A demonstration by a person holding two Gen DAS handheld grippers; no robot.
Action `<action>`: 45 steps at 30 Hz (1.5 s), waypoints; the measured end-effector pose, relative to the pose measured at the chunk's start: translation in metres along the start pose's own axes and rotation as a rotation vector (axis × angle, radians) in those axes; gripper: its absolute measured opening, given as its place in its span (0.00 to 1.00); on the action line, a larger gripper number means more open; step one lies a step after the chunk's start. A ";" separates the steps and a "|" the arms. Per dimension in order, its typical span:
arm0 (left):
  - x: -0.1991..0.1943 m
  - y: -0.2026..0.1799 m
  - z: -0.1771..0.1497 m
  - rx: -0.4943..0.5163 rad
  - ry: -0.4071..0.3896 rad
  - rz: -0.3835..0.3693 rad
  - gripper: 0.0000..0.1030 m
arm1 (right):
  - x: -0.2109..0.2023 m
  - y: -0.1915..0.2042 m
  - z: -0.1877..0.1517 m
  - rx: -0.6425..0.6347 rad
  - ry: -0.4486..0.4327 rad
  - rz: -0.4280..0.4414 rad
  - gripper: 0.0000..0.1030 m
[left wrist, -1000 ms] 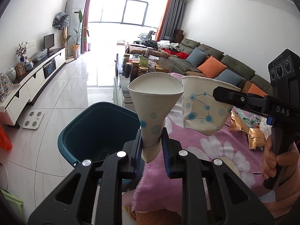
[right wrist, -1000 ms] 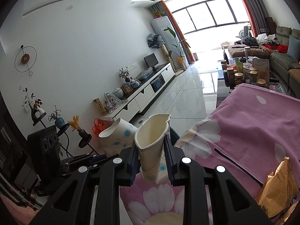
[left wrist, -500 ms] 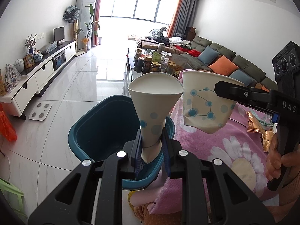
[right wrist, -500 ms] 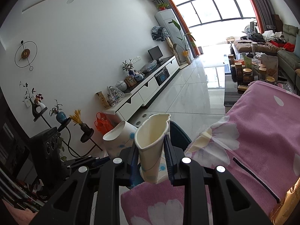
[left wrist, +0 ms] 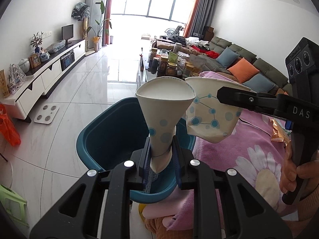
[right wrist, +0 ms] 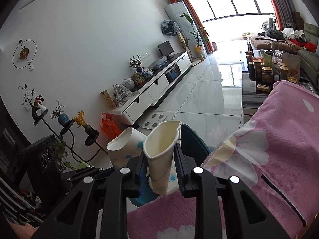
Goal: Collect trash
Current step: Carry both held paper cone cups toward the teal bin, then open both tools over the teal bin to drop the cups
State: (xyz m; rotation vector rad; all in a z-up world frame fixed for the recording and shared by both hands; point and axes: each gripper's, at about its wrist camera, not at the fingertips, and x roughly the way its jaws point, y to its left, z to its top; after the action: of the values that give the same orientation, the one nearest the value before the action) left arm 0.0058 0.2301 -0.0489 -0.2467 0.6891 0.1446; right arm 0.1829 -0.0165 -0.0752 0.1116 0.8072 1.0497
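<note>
My left gripper [left wrist: 161, 159] is shut on a squashed white paper cup with blue dots [left wrist: 164, 107], held over the teal bin [left wrist: 107, 135] on the floor. My right gripper [right wrist: 160, 174] is shut on a second crushed paper cup [right wrist: 160, 155]; this cup [left wrist: 211, 113] hangs just right of the first one, at the bin's right rim. In the right wrist view the left-hand cup [right wrist: 125, 149] is to the left and the bin [right wrist: 191, 141] shows behind the cups.
A pink flowered cloth [left wrist: 245, 151] covers the table right of the bin, with gold snack wrappers [left wrist: 278, 131] on it. Jars crowd a coffee table [left wrist: 169, 65] behind. A white scale [left wrist: 46, 113] and an orange bag [left wrist: 9, 127] lie on the floor.
Both grippers moved left with their cups, from above the pink cloth to above the teal bin. Both grips are unchanged.
</note>
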 end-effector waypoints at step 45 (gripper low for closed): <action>0.015 -0.038 0.006 0.057 -0.026 -0.067 0.57 | -0.054 -0.010 -0.009 0.005 -0.048 -0.080 0.47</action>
State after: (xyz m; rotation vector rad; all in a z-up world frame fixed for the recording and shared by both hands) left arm 0.0294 0.1956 -0.0474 -0.2123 0.6577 0.0634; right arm 0.1713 -0.0679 -0.0567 0.1070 0.7645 0.9660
